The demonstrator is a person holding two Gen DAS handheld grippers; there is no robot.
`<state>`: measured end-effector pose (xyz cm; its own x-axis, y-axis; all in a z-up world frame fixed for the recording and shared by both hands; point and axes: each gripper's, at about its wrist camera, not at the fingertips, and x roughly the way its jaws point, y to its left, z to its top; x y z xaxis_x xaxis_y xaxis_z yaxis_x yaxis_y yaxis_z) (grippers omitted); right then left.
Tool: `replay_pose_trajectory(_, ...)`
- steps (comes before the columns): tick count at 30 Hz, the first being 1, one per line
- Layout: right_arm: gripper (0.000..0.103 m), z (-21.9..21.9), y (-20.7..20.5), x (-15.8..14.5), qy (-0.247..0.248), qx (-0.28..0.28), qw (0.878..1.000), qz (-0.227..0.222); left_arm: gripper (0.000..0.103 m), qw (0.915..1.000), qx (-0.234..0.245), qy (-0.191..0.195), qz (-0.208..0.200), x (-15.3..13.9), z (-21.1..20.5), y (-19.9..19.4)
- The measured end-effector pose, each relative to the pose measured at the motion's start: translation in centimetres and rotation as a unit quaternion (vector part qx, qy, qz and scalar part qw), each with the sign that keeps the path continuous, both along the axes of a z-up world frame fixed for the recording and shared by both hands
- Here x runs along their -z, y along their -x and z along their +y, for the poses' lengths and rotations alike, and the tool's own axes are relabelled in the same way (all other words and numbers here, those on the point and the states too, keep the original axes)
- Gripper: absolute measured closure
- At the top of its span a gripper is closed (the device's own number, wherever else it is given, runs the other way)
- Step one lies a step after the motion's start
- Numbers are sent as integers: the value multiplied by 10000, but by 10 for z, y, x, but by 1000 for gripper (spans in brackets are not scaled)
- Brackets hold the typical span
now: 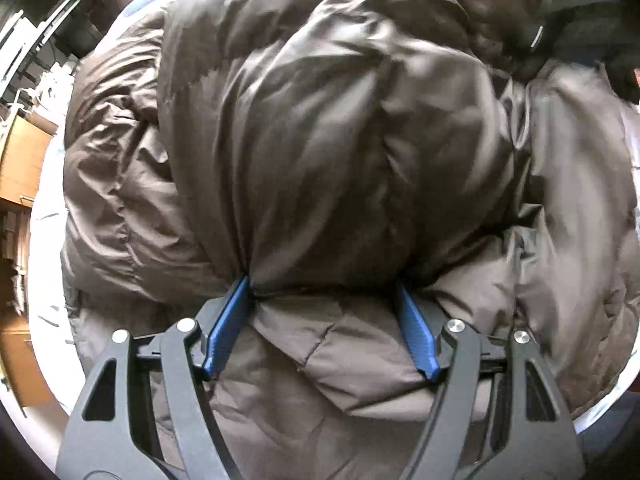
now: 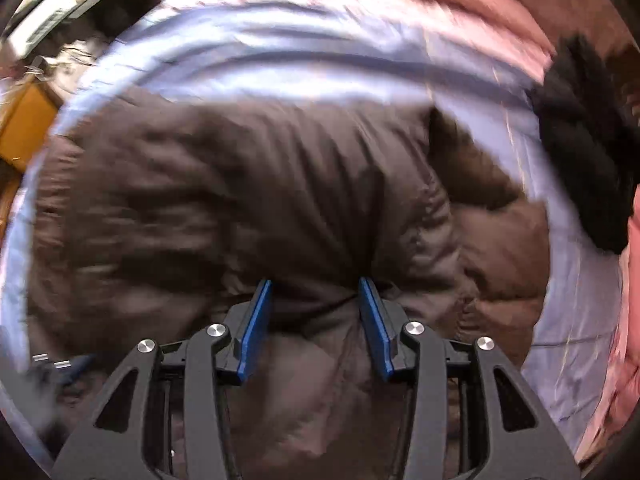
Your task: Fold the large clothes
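On my left wrist view, my left gripper (image 1: 324,294) points down with its blue pads clamped on a thick fold of the puffy dark-brown quilted jacket (image 1: 320,128) — fabric bunches tight between them. The jacket lies heaped on a pale blue bedsheet (image 1: 46,200), with a wooden cabinet (image 1: 22,152) off to the left. On my right wrist view, blurred, my right gripper (image 2: 316,292) pinches a ridge of the same jacket (image 2: 224,184) — a black fuzzy garment (image 2: 580,152) lies at the right.
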<state>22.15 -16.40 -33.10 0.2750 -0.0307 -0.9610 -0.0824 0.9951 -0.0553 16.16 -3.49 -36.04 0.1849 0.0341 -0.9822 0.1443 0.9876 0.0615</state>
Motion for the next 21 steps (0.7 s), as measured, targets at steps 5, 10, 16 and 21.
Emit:
replay_pose_trajectory(5, 55, 3, -11, 39, 132, 344, 9993, -84, 31, 9998, 50, 182, 56, 4, -10, -4)
replay_pose_trajectory(10, 55, -11, 3, 3, -245, 354, 9991, 10, 31, 9989, -73, 425, 198, 2, -5, -8)
replay_pose_trajectory(16, 45, -27, 80, -35, -1344, 17, 9907, 198, 30, 9988, -134, 422, 221, 2, -7, -12)
replay_pose_trajectory(21, 33, -17, 109, 28, -823, -261, 9948, 547, 30, 9996, -39, 216, 151, 11, -17, -7)
